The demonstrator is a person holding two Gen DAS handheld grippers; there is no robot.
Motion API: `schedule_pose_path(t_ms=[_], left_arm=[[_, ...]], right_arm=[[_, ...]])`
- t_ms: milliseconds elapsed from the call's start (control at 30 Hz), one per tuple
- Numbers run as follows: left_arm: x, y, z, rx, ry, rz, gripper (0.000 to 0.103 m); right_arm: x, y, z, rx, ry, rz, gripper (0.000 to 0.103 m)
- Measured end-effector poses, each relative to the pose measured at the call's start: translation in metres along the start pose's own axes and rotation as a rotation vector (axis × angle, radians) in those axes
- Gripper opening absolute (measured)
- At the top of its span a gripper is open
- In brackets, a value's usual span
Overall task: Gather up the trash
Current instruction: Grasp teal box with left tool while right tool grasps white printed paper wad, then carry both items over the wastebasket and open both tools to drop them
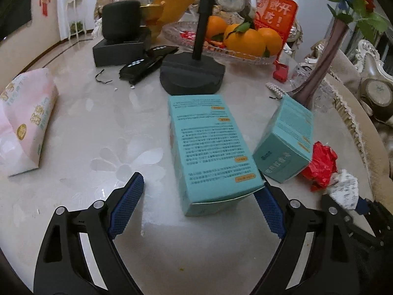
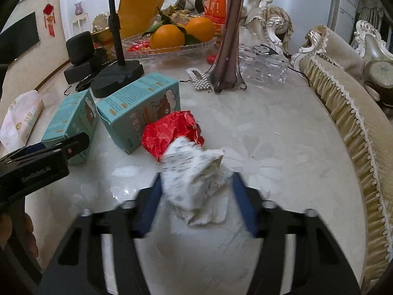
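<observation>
In the left wrist view, my left gripper (image 1: 200,191) is open, its jaws wide apart around the near end of a teal box (image 1: 211,147) lying flat on the marble table; the right finger is beside the box. A second teal box (image 1: 286,140) lies to its right, next to red crumpled paper (image 1: 320,164) and white crumpled paper (image 1: 343,189). In the right wrist view, my right gripper (image 2: 196,191) is open, its jaws on either side of the white crumpled paper (image 2: 194,179); the red crumpled paper (image 2: 169,132) lies just beyond, against a teal box (image 2: 137,108).
A black stand base (image 1: 192,73), a glass fruit tray (image 1: 245,57) with oranges, a dark vase (image 2: 228,49), a pink tissue pack (image 1: 27,120), black remotes (image 1: 142,64), a pearl hair clip (image 2: 199,80) and a sofa edge (image 2: 348,113) at the right surround the table.
</observation>
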State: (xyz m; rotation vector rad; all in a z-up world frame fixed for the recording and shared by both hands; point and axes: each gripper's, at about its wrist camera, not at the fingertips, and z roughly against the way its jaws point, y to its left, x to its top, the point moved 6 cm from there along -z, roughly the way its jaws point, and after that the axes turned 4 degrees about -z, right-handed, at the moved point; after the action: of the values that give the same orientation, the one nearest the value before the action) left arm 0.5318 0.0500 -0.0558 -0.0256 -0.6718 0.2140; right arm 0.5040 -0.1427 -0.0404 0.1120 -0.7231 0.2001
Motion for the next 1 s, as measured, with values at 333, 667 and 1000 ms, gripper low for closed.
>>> schedule_pose_path(t_ms=[333,667,1000], left_arm=[[-0.004,0.004,0.024,0.023,-0.015,-0.083,0.046],[-0.032,0.014,0.142,-0.077,-0.156,-0.134,0.046],[-0.19,0.008,0.289,-0.267,-0.238,-0.222,0.046]], right_arm=[[-0.002,-0.003,0.026,0.082,-0.03,-0.093,0.028],[-0.035,-0.007,0.11,0.214,-0.114,-0.166,0.028],[-0.184,0.002,0.257,0.422,-0.198,-0.082,0.028]])
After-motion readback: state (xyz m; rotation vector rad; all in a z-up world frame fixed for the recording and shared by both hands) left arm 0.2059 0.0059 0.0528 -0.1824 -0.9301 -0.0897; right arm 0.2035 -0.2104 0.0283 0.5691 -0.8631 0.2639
